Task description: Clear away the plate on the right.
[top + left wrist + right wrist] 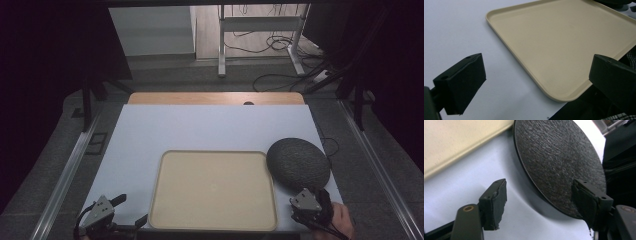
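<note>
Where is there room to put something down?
The whole tan tray is bare, and so is the white mat behind it and left of it. It is tight only at the right, where the dark round plate sits beside the tray.

Bare white table [200, 127] fills the upper middle of the high view; a beige tray [214, 190] at lower centre and a dark round plate [298, 163] at lower right block passage.

Pale sheet [200, 130] spread over wooden tabletop [215, 98]; metal desk legs [260, 40] and loose cables [272, 47] seen on floor beyond; grey floor matting [45, 165] alongside
</note>
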